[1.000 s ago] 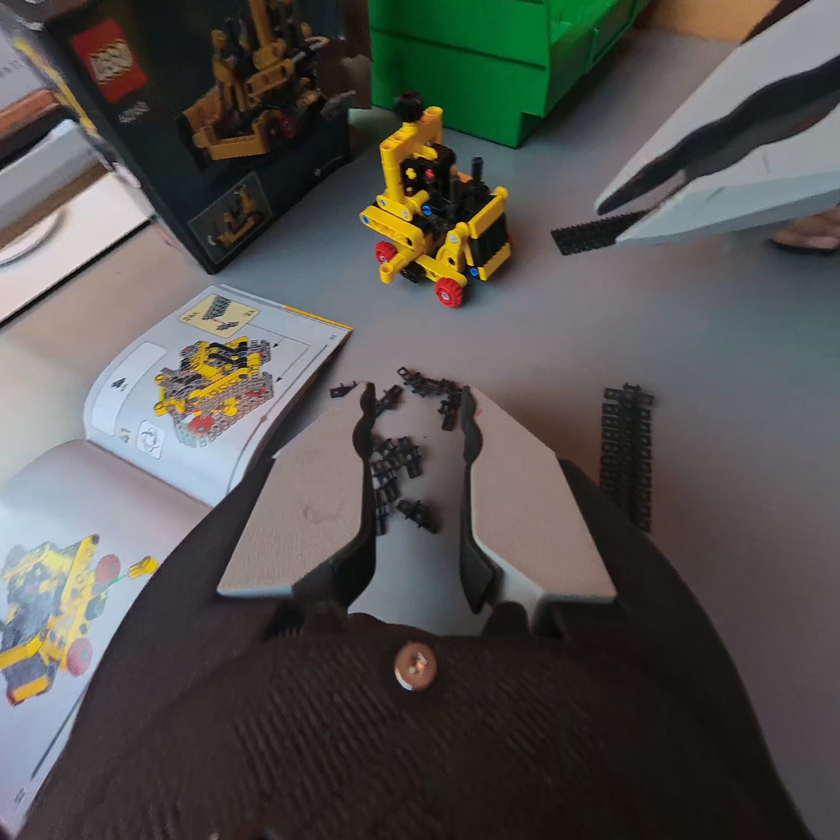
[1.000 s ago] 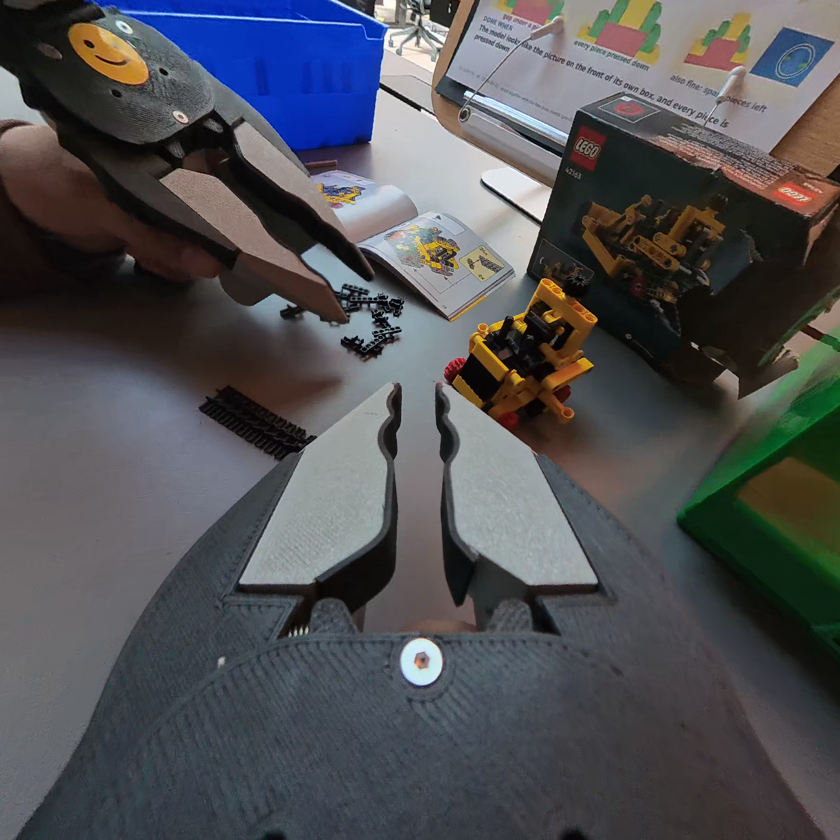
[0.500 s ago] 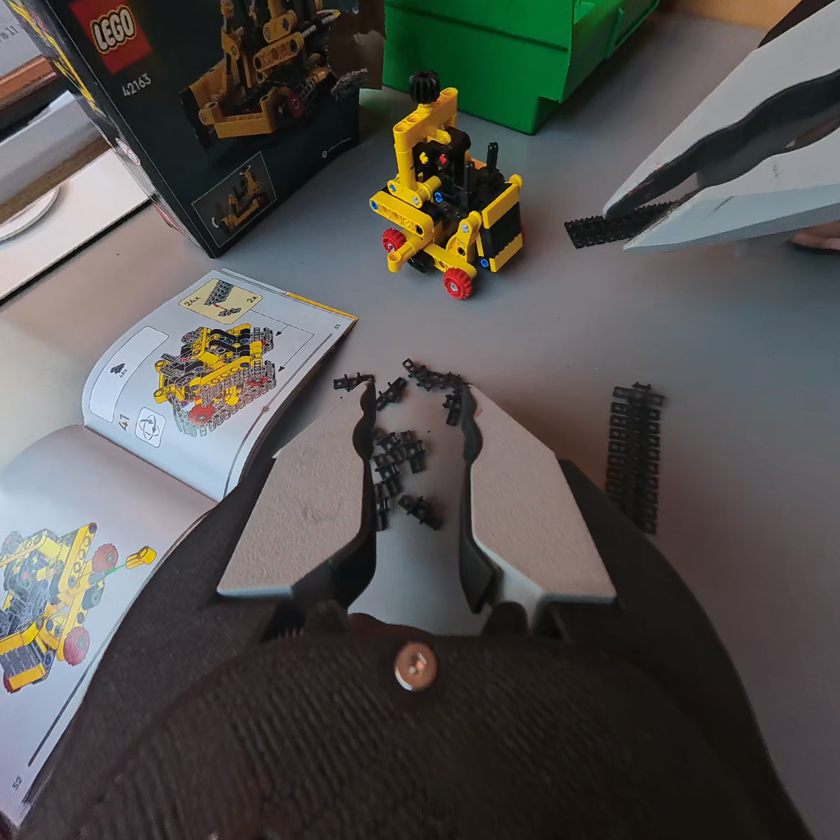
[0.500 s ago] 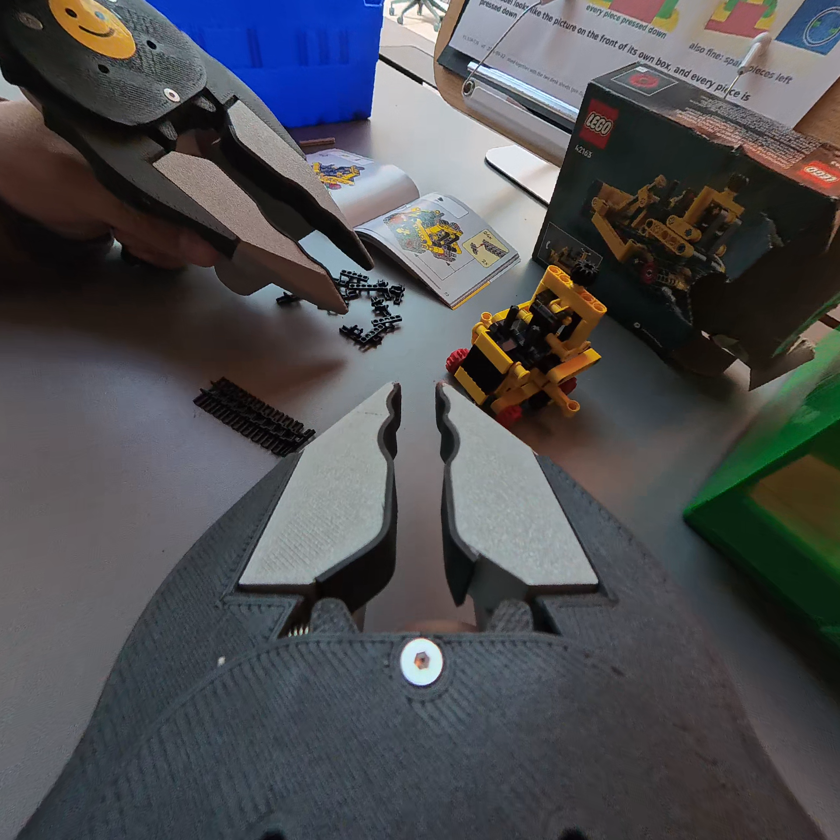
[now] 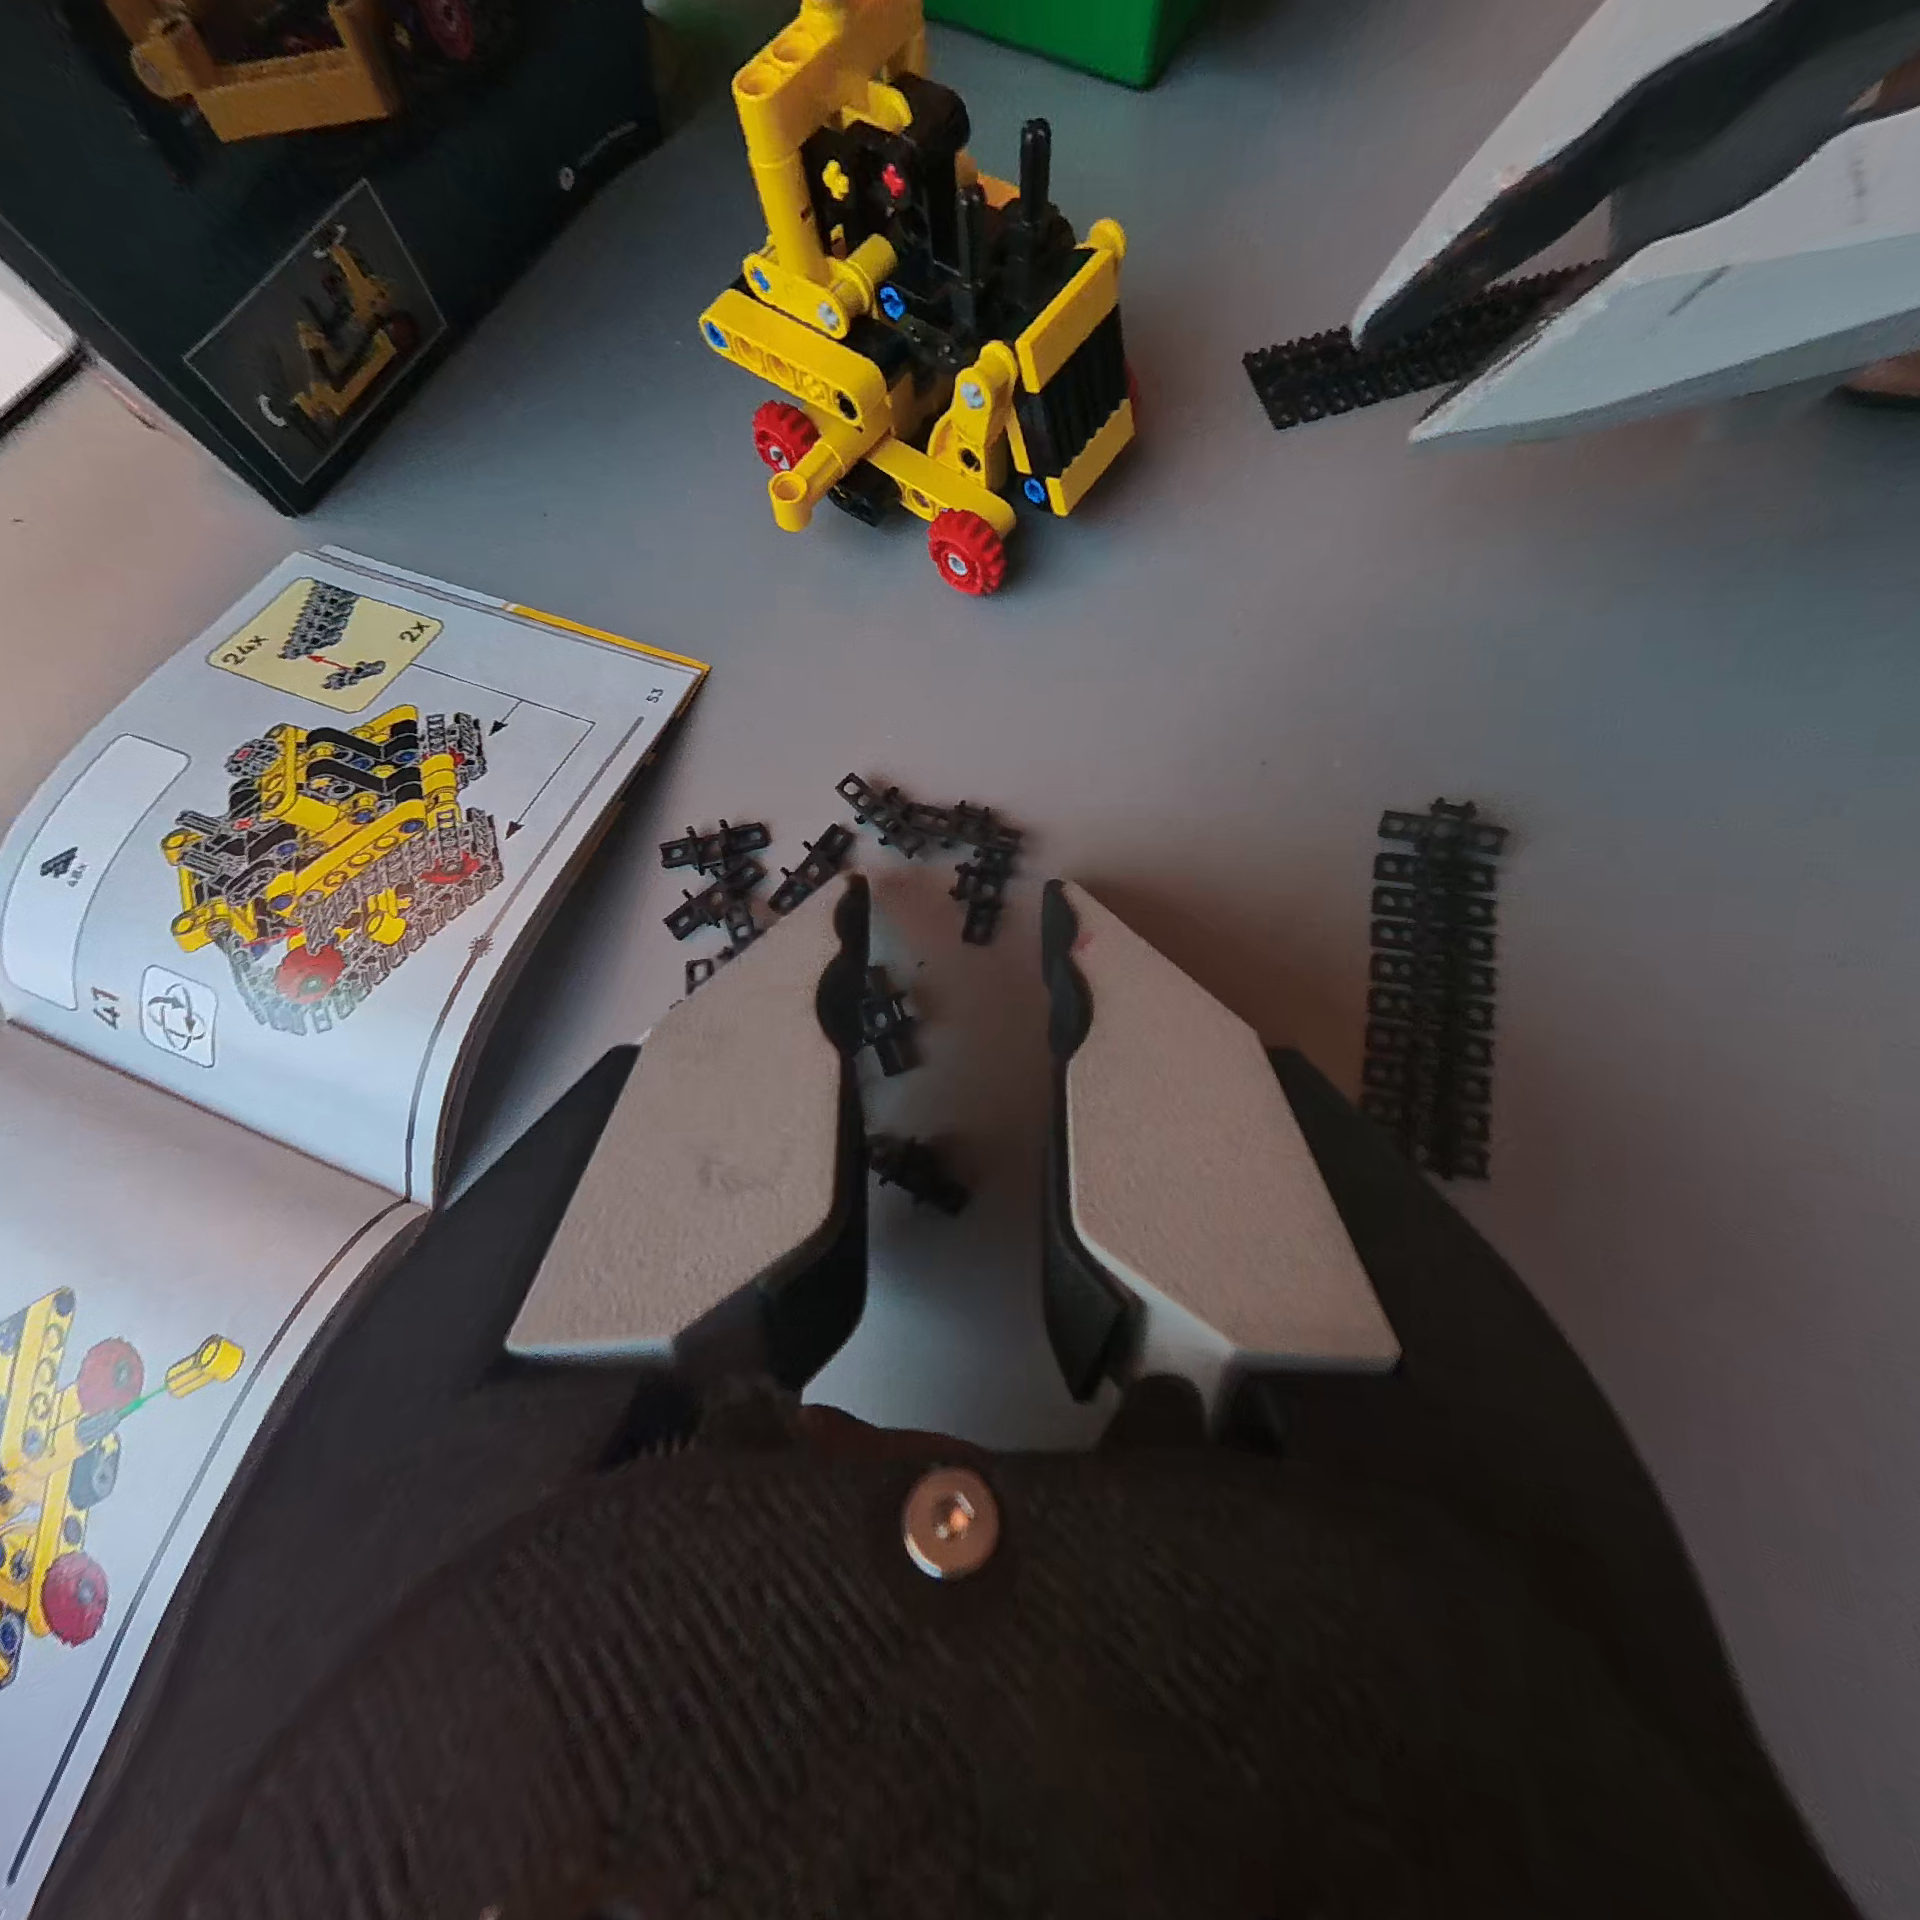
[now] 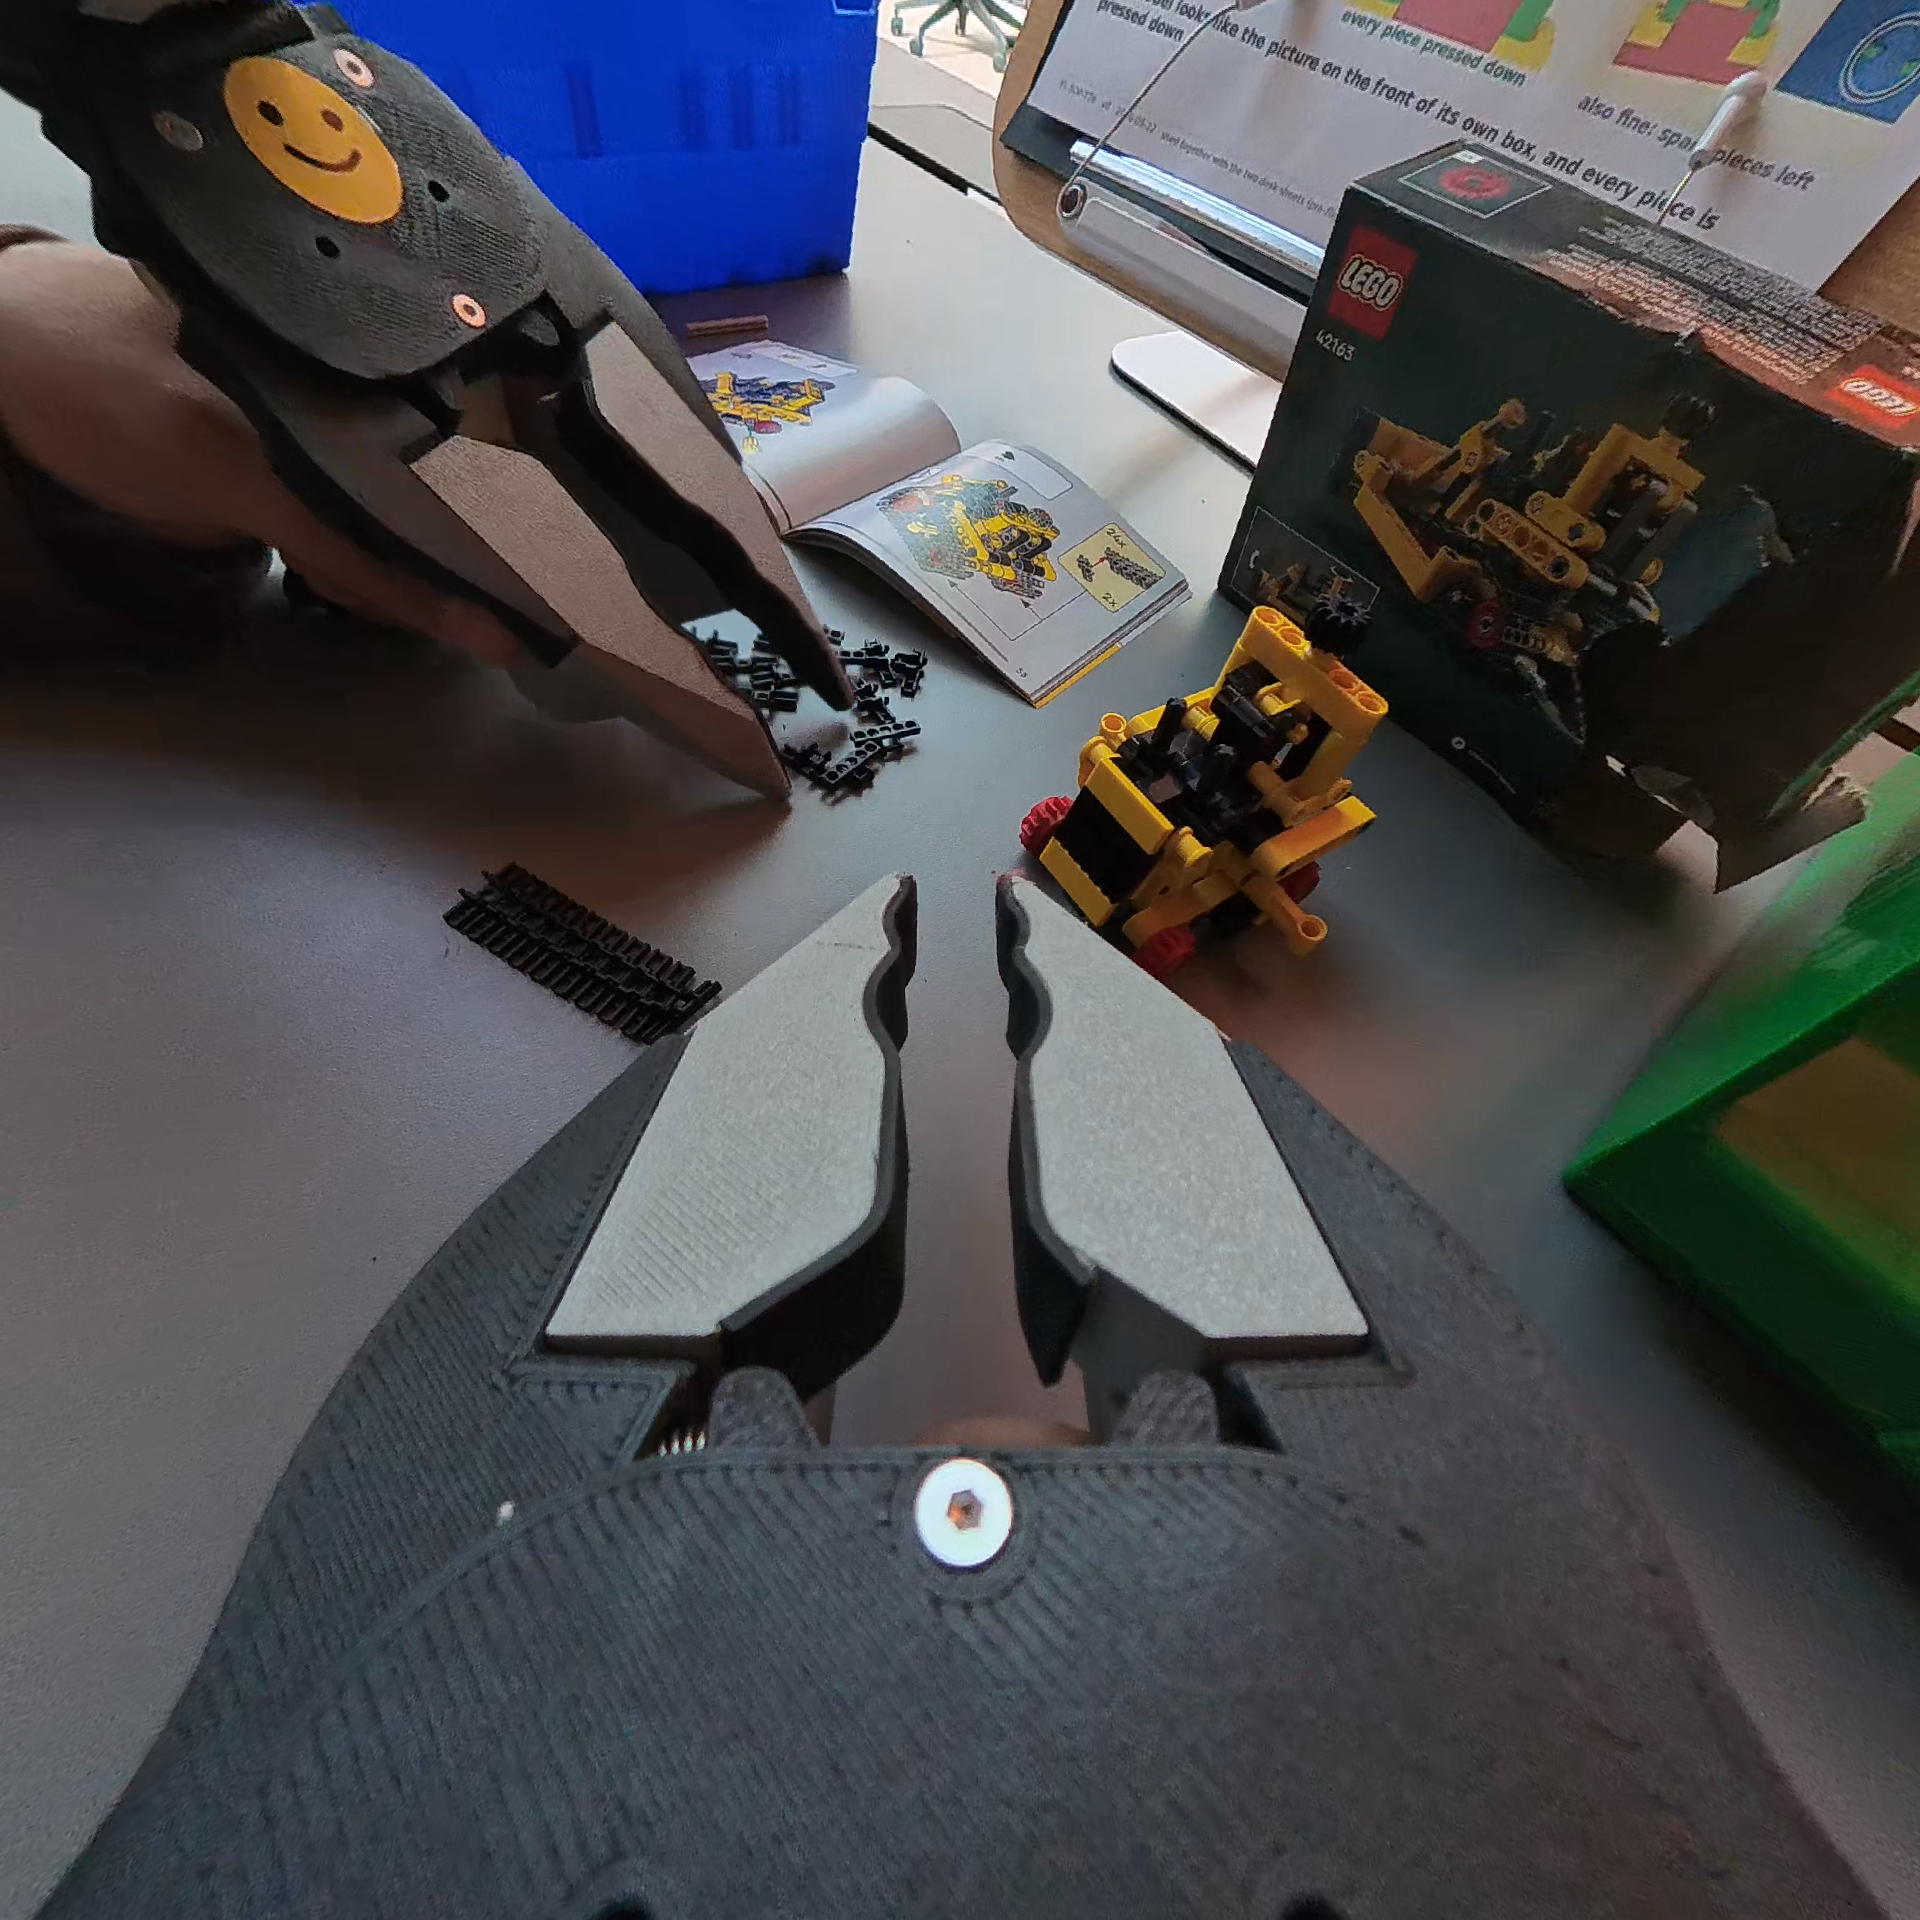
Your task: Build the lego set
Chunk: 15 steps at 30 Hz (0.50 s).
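Note:
A partly built yellow and black bulldozer (image 5: 914, 343) (image 6: 1205, 800) with red wheels stands on the grey table. Loose black track links (image 5: 914, 831) (image 6: 868, 727) lie in a small pile. My left gripper (image 5: 954, 899) (image 6: 816, 743) is open and empty, its tips low over the pile with a few links between its fingers. One joined track strip (image 5: 1434, 987) (image 6: 582, 956) lies to its right. My right gripper (image 6: 954, 888) (image 5: 1390, 382) has a narrow gap and holds nothing. It hovers over a second track strip (image 5: 1309, 374), which is hidden in its own view.
The open instruction booklet (image 5: 312, 831) (image 6: 987, 540) lies left of the links. The set's dark box (image 5: 260, 208) (image 6: 1558, 499) stands behind the bulldozer. A green bin (image 6: 1787, 1174) is at the right, a blue bin (image 6: 707, 135) at the back, and a propped sheet on a stand (image 6: 1195, 239). About 10 cm separates my left fingertips from my right.
My left gripper has moved forward and down onto the pile of loose links. My right gripper has edged forward slightly. Both stay open.

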Each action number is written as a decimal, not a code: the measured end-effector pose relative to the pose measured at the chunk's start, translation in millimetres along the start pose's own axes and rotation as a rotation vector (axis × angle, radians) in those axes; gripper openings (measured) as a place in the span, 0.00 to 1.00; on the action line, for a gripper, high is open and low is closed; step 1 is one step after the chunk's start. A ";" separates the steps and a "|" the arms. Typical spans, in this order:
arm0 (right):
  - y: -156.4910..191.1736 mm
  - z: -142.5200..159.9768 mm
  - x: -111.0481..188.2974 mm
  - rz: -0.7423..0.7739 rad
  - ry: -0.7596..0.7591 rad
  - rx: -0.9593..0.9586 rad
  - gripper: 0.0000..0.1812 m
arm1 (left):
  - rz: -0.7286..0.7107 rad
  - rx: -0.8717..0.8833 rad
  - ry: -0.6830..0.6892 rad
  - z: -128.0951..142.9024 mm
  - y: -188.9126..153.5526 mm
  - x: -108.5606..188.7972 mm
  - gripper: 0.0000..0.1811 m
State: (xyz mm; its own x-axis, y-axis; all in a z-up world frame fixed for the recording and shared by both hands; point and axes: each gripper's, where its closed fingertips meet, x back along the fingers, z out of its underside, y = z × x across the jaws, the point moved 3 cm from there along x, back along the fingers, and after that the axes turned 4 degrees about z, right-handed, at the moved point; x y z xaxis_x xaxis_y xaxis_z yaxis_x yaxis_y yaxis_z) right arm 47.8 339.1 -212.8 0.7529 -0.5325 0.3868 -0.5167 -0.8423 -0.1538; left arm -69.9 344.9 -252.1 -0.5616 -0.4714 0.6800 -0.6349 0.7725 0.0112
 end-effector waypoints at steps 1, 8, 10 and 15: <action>0.0 0.0 0.0 0.000 0.000 0.000 0.07 | 0.009 -0.002 0.001 -0.2 -0.9 -0.6 0.16; 0.2 0.1 -0.1 0.000 0.001 0.003 0.07 | 0.041 0.011 0.006 -0.5 -2.2 -2.1 0.04; 0.4 0.2 -0.2 0.000 0.002 0.004 0.07 | 0.039 -0.017 0.006 -0.8 -5.0 -2.5 0.04; 0.3 0.3 -0.2 0.000 0.002 0.003 0.07 | 0.082 -0.076 0.006 -4.9 -20.5 -6.6 0.04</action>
State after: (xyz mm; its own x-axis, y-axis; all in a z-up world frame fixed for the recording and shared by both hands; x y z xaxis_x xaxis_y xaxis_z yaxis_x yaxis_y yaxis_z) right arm 47.6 338.9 -213.1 0.7521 -0.5320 0.3889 -0.5151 -0.8427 -0.1567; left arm -50.6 334.3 -253.2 -0.6067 -0.4035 0.6849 -0.5453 0.8381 0.0108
